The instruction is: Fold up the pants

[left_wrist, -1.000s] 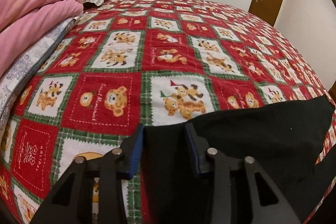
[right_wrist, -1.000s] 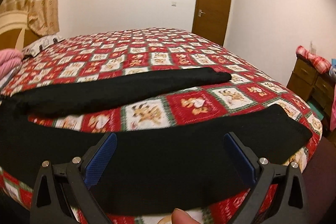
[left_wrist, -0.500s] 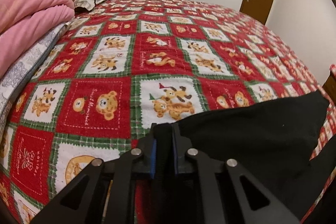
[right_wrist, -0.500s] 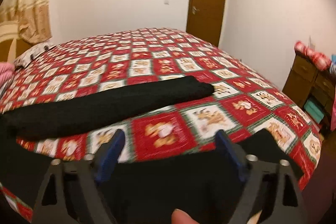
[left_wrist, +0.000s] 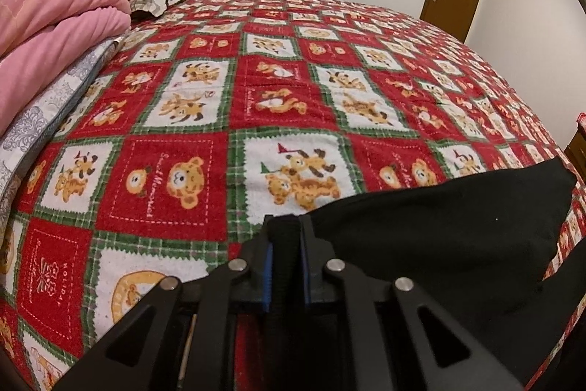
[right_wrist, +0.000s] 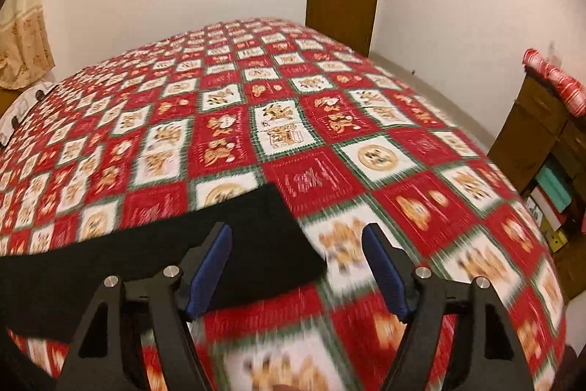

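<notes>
**Left grip set, right tool swinging to the leg end**

Since a second ago the left gripper (left_wrist: pixel 285 255) has gone from spread to clenched on a bunched edge of the black fabric pants (left_wrist: pixel 457 233), and the right gripper (right_wrist: pixel 298 266) has swept along the garment toward the end of a leg, its view smeared by motion.

Now the pants lie on the red-and-green teddy-bear patchwork bedspread (left_wrist: pixel 256 79), near the bed's front edge. In the left wrist view the dark cloth spreads rightward from the left jaws, on the side away from the folded pink blanket (left_wrist: pixel 55 24) at the headboard end. In the right wrist view one black leg (right_wrist: pixel 256 244) runs in from the left and ends in a square hem just ahead of the left blue pad (right_wrist: pixel 208 273); the right jaws are released, wide apart and holding nothing, with bare bedspread under the right pad.

So the leg's long axis runs crosswise to the right tool, hem pointing toward the wooden dresser (right_wrist: pixel 549 134). The right hand is clearly the nearer one; I'd judge it needs to shift slightly left to straddle the hem before pinching
</notes>
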Available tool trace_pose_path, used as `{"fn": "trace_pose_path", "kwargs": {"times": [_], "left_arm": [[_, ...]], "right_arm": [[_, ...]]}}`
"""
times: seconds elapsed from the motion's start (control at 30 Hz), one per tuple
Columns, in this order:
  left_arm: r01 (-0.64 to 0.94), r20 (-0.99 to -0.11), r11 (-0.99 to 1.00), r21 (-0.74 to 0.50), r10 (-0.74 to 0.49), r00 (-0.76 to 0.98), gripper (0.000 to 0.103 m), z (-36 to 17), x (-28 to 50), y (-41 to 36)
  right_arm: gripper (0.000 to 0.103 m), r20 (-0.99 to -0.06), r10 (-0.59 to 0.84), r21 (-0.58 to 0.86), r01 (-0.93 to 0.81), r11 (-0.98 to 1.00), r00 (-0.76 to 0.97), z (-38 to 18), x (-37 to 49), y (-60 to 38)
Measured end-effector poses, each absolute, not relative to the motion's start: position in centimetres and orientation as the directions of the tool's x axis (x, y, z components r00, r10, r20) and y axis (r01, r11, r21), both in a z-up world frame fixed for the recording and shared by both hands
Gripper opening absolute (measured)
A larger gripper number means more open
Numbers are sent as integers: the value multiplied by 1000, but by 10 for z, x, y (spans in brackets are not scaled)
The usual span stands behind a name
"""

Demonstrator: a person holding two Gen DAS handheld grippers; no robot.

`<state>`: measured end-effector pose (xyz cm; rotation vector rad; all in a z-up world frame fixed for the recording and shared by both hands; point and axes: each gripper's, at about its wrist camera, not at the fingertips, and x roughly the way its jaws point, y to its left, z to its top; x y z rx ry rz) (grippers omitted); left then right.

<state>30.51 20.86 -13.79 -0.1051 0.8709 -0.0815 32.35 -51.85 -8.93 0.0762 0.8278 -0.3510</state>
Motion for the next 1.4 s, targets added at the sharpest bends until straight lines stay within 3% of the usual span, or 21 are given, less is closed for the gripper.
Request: {"fn": "trace_pose_path", "kwargs": {"times": [0.27,0.4,0.53,0.6,0.77,0.83,0.9,1.03,1.23,1.4], "left_arm": [[20,-769,996,-92,-84,634,12,-140,308,204],[22,-771,996,-81,-77,632,12,-141,309,203],[29,-770,997,-72,-74,634,12,-142,310,202],[32,-767,997,-73,-77,637,12,-142,310,202],[31,-764,997,-70,-74,641,12,-142,308,202],[28,-764,997,-71,-73,641,12,-142,308,202],[27,-764,997,-75,-74,641,12,-142,308,202],[23,-763,996,-91,-85,641,12,-144,309,204],[29,-765,997,-75,-77,640,12,-143,310,202],[38,-747,999,-38,-54,662,11,-136,310,198]], "right_arm": [[73,-816,-216,-80,265,961,537,-135,407,-539],[58,-857,-204,-114,212,971,473,-159,426,-540],[24,-862,-120,-48,158,986,492,-161,425,-536],[20,-862,-116,-48,149,988,494,-160,425,-533],[22,-872,-84,-4,164,987,482,-156,425,-540],[43,-874,-79,12,183,983,479,-154,425,-545],[53,-877,-35,64,188,980,480,-154,424,-551],[51,-882,1,96,178,979,472,-160,424,-556],[10,-869,46,142,159,977,493,-160,423,-560],[5,-826,-34,64,154,986,562,-135,411,-546]]}}
